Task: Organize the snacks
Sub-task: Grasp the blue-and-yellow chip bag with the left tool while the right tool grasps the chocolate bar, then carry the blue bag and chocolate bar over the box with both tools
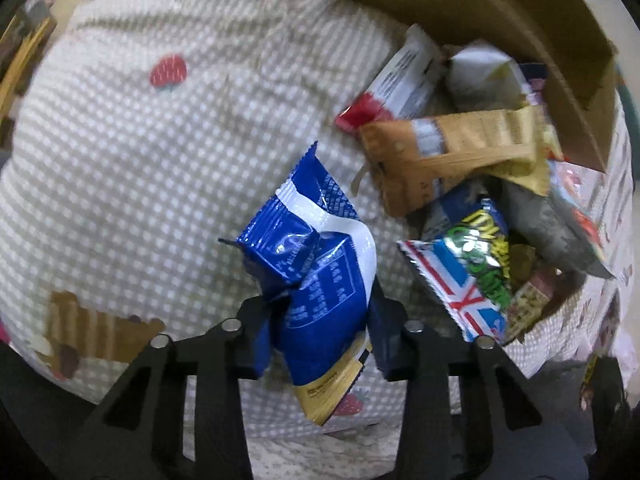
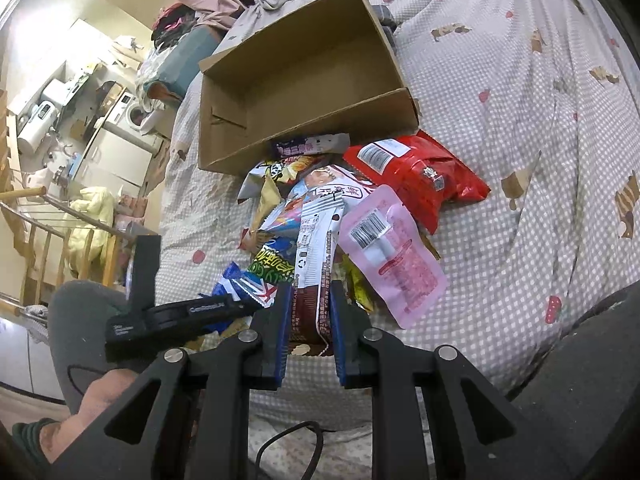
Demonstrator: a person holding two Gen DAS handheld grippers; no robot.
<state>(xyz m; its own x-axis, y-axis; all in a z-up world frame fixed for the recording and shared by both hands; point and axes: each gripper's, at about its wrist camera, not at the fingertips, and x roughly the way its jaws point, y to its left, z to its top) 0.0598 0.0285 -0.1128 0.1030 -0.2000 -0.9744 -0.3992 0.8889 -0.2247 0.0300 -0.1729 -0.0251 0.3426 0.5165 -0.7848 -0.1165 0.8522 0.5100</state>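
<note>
The left gripper [image 1: 320, 320] is pinching one crumpled blue packet [image 1: 316, 264] with a white band, lying low centre, its long axis running upper left to lower right. The right gripper [image 2: 310, 320] is squeezing one white-and-brown packet [image 2: 316, 264] pointing up-frame toward one cardboard box [image 2: 304, 80], at the heap's [image 2: 304, 216] near edge

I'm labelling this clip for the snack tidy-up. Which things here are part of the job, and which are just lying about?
Part of the job:
- cardboard box
- blue packet in left gripper
- brown-and-white packet in right gripper
- red bag
- pink pouch

Lying about:
- washing machine
- black cable
</note>
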